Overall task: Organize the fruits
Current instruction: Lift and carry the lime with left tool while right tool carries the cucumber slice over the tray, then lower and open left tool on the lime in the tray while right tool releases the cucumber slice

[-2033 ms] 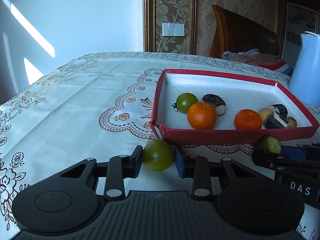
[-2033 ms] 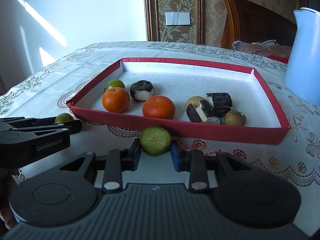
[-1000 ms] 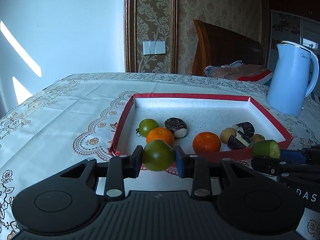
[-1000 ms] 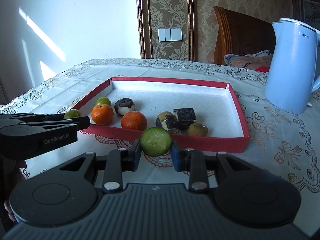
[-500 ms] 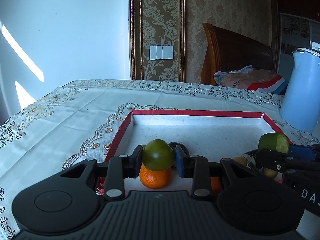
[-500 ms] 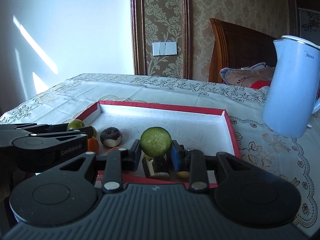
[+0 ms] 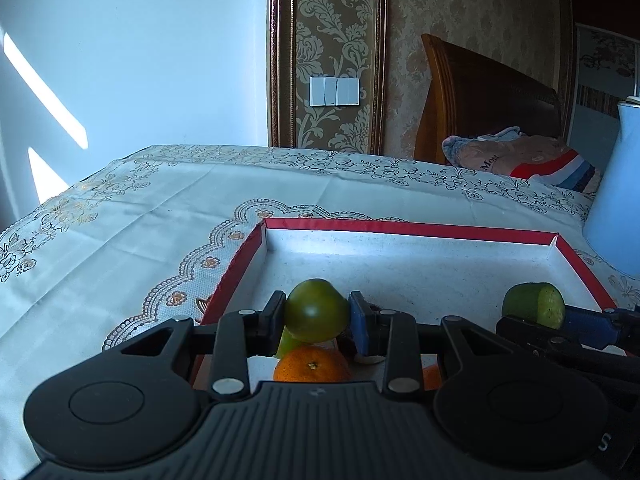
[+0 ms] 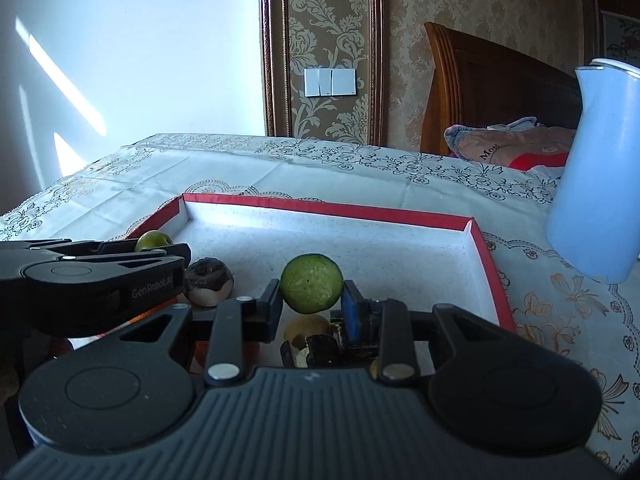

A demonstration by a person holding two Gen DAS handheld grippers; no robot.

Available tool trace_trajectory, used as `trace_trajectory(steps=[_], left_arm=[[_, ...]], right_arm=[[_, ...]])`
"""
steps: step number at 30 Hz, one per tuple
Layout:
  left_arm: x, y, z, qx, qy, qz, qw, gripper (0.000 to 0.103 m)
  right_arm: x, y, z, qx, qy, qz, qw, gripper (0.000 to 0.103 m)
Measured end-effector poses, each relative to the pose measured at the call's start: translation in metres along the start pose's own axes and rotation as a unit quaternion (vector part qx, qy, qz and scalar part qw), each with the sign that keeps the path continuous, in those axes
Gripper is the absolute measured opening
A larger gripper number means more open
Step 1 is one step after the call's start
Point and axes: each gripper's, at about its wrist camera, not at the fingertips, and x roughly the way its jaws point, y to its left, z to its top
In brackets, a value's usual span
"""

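Fruits are clamped in both your jaws, a green tomato (image 7: 317, 311) in the left gripper (image 7: 317, 318), a cut green fruit (image 8: 311, 283) in the right gripper (image 8: 311, 300), both hanging directly above the red tray (image 8: 486, 258) floor.

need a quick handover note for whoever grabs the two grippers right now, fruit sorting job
Left gripper: shut on the dark green fruit, held above the near left part of the red-edged tray.
Right gripper: shut on the cut green fruit, held above the tray's near middle.
Already in the tray: an orange below the left gripper, a dark round fruit with a pale patch, and a cluster of dark and yellowish pieces below the right gripper.
Done: both fruits picked up and brought over the tray.
Left: lower each onto bare tray floor, open the fingers, withdraw. The blue kettle stands close by the tray's right side.
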Motion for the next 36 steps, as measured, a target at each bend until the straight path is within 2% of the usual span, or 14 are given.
trace_trajectory(steps=[7, 18, 36], left_arm=[[0.006, 0.001, 0.000, -0.005, -0.009, -0.001, 0.9999, 0.033], [0.012, -0.002, 0.005, 0.008, -0.012, 0.023, 0.9996, 0.033], [0.012, -0.007, -0.002, 0.020, -0.019, 0.017, 0.9995, 0.034]], right_arm=[[0.013, 0.003, -0.002, -0.006, 0.003, -0.001, 1.000, 0.030], [0.019, 0.004, -0.003, -0.004, -0.002, 0.004, 1.000, 0.030], [0.020, 0.008, -0.006, -0.003, -0.010, 0.005, 1.000, 0.030]])
